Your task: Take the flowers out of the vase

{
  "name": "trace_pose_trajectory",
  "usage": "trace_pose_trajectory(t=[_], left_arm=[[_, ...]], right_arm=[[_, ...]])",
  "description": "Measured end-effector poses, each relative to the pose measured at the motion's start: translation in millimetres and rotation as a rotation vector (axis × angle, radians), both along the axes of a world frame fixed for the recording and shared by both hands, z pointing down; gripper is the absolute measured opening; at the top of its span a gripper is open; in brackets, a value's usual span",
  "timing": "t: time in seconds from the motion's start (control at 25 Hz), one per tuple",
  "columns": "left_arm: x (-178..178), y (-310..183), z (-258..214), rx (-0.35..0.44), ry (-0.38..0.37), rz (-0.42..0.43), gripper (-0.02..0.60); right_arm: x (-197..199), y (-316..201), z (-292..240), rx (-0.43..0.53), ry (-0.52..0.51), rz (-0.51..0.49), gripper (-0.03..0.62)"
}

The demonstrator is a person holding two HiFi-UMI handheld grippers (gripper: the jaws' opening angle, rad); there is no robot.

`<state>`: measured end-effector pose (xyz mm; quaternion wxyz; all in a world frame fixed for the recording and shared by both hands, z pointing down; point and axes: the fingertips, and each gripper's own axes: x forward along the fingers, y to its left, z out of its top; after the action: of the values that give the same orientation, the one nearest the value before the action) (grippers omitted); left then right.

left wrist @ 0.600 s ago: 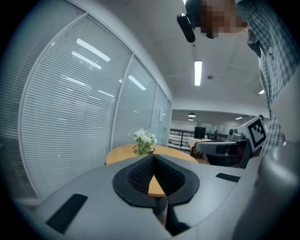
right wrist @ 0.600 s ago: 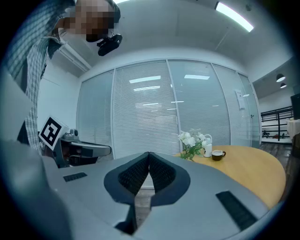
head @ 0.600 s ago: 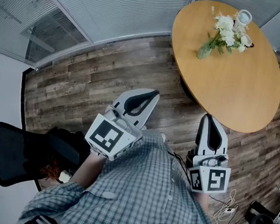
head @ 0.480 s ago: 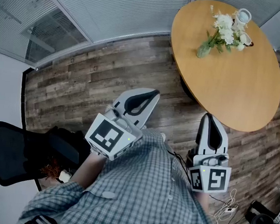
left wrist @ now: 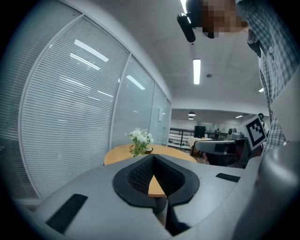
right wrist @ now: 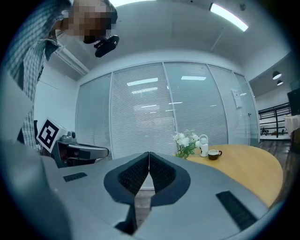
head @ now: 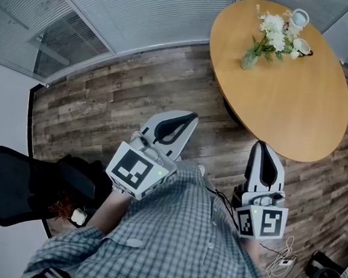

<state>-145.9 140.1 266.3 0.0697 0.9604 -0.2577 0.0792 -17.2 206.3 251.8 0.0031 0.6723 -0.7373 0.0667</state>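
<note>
White flowers (head: 273, 28) stand in a small greenish vase (head: 249, 60) on the far side of a round wooden table (head: 286, 103). Both grippers are held near my body, well short of the table. My left gripper (head: 191, 116) is shut and empty, and so is my right gripper (head: 261, 147). In the left gripper view the flowers (left wrist: 140, 138) show far off above the shut left gripper (left wrist: 153, 157). In the right gripper view the flowers (right wrist: 186, 141) stand beyond the shut right gripper (right wrist: 149, 153).
A white pitcher (head: 299, 19) and a dark cup (head: 303, 47) stand just behind the flowers. A black office chair (head: 18, 185) is at my left. Glass walls with blinds (head: 143, 11) lie beyond the wood floor. Cables (head: 282, 257) lie on the floor at right.
The table and flowers have slid slightly left and up in the head view. Both grippers keep their places, shut as before.
</note>
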Motion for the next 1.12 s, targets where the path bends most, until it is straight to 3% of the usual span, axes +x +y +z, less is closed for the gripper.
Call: trace_pose_trajectory(t=[0.6,1.12], left_arm=[[28.8,27.5,-5.2,0.023,0.01,-0.057,0.007],[70.8,18.9,-1.9,0.036,0.014,0.011,0.006]], right_arm=[[43.0,31.8,2.2,0.028,0.007,-0.012,0.011],[73.2,30.1,7.9,0.028,0.015,0.04,0.011]])
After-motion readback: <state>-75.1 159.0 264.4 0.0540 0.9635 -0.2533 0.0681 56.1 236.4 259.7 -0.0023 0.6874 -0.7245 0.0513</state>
